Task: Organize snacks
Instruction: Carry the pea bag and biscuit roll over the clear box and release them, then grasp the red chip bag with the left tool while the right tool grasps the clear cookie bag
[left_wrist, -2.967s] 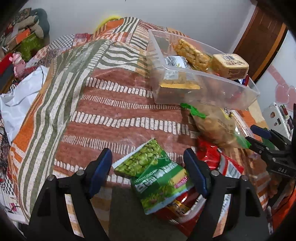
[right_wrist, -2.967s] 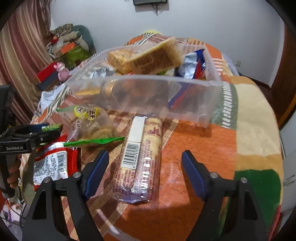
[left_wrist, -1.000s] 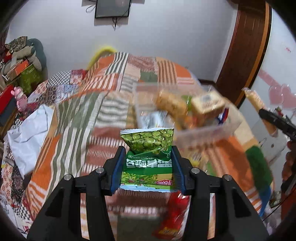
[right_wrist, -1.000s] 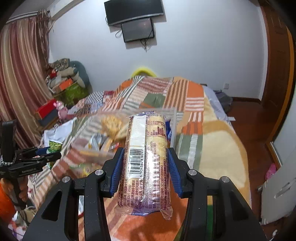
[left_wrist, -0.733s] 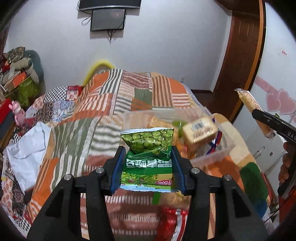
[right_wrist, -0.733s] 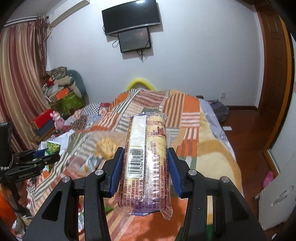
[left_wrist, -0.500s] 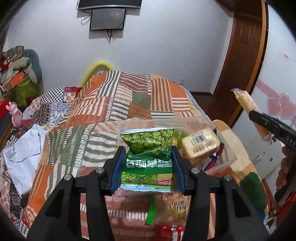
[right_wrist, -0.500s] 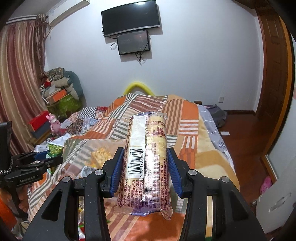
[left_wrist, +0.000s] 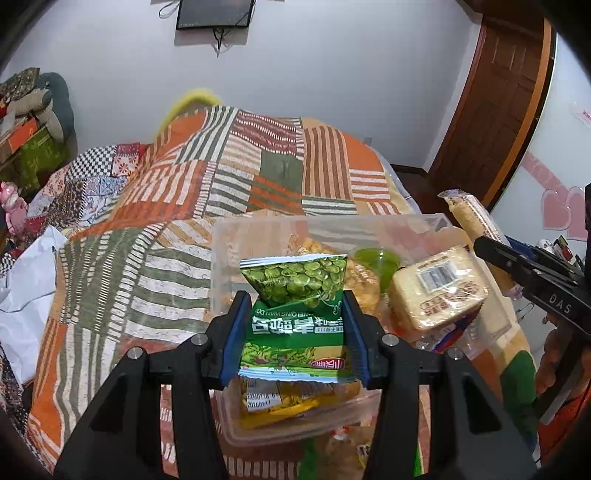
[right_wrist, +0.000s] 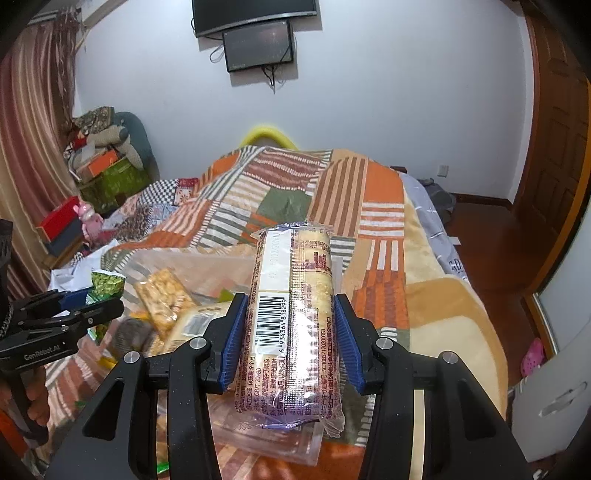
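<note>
My left gripper (left_wrist: 293, 332) is shut on a green pea snack bag (left_wrist: 295, 310), held above the clear plastic bin (left_wrist: 258, 229) on the bed. The bin holds several snacks, among them a square cracker pack (left_wrist: 437, 291) and a yellow packet (left_wrist: 295, 400). My right gripper (right_wrist: 290, 343) is shut on a long biscuit pack (right_wrist: 291, 321) with a barcode, held above the bin's right part (right_wrist: 177, 258). In the left wrist view the right gripper (left_wrist: 532, 280) shows at the right edge with the biscuit pack (left_wrist: 474, 218). The left gripper (right_wrist: 74, 314) shows at the left of the right wrist view.
The bin sits on a patchwork blanket (left_wrist: 166, 206) covering the bed. More snack bags (left_wrist: 343, 443) lie in front of the bin. Boxes and toys (right_wrist: 103, 162) are piled by the left wall. A wooden door (left_wrist: 498, 92) stands at the right.
Both grippers, open over snacks lying on the bed three seconds ago, now grip them. Over the last second both carried their packs forward over the bin, which now lies under them.
</note>
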